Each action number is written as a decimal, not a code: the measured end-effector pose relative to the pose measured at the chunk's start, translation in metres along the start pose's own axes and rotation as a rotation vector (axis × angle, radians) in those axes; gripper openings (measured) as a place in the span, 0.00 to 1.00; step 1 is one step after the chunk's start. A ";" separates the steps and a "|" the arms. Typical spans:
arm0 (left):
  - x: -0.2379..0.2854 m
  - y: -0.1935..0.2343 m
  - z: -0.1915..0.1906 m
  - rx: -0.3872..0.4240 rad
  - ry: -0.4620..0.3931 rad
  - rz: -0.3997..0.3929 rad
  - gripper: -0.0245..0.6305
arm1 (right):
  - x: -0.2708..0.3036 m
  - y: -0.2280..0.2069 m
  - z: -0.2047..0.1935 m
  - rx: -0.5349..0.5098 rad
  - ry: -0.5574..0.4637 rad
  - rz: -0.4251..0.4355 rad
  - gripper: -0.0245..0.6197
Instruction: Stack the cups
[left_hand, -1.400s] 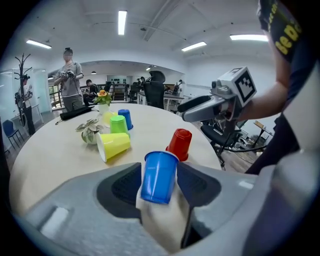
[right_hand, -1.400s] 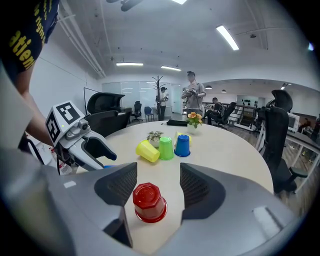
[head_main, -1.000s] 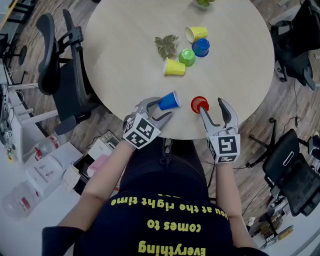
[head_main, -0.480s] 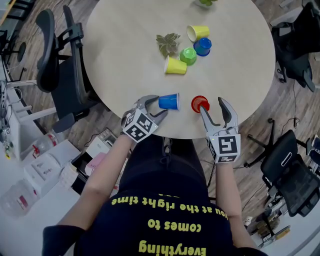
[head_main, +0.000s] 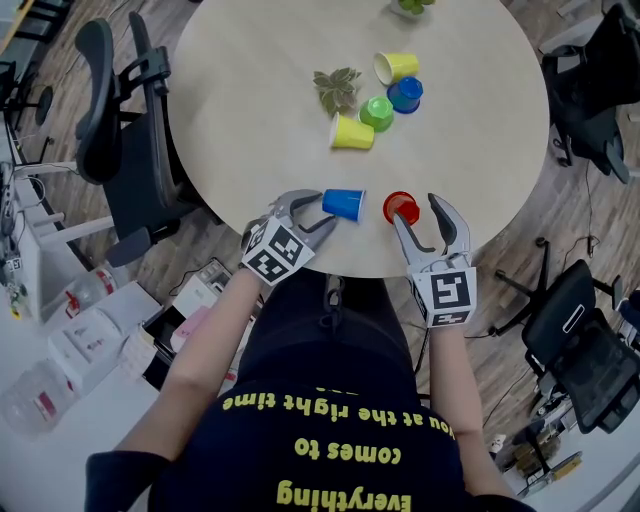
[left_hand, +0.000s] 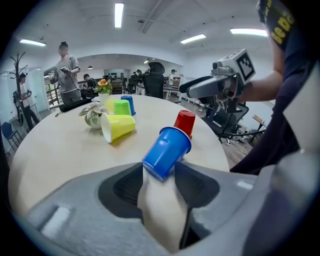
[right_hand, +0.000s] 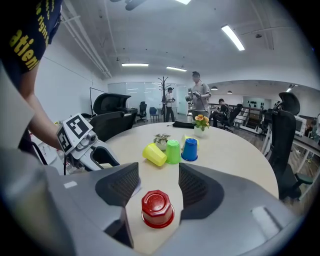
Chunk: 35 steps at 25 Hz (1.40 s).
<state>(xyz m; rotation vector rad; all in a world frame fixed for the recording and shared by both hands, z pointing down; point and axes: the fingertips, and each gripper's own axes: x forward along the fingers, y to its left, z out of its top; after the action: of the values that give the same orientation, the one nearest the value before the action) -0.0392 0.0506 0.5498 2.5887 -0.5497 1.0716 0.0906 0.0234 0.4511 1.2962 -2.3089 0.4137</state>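
Head view, left gripper: my left gripper (head_main: 325, 213) sat at lower centre, over the near edge of the round table (head_main: 260, 120).
Head view, blue cup: the blue cup (head_main: 344, 204) lay on its side, its base end between my left jaws.
Head view, right gripper: my right gripper (head_main: 417, 210) stood wide apart, just right of centre, around the red cup (head_main: 401, 207).
Head view, other cups: a yellow cup (head_main: 349, 132), green cup (head_main: 376, 113) and far blue cup (head_main: 404, 94) clustered at upper centre.
Left gripper view, grip: my jaws had just been closing, and both pads met the blue cup's (left_hand: 167, 151) base at centre frame.
Left gripper view, beyond: the red cup (left_hand: 185, 121) stood just behind its mouth.
Right gripper view, grip: my jaws gaped, holding nothing.
Right gripper view, red cup: it (right_hand: 157, 208) stood upside down at lower centre, clear of both pads.
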 end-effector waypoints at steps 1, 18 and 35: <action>-0.001 0.000 0.003 -0.007 -0.009 -0.005 0.35 | 0.001 0.004 0.003 -0.003 -0.002 0.015 0.44; -0.002 0.000 0.012 -0.019 -0.044 -0.019 0.35 | 0.038 0.088 -0.028 0.228 0.238 0.201 0.30; -0.018 0.008 0.011 -0.154 -0.137 -0.151 0.42 | 0.044 0.074 -0.030 0.403 0.230 0.181 0.08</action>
<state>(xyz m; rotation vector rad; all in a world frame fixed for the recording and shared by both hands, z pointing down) -0.0477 0.0429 0.5306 2.5336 -0.4411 0.7771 0.0148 0.0433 0.4972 1.1396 -2.2212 1.0766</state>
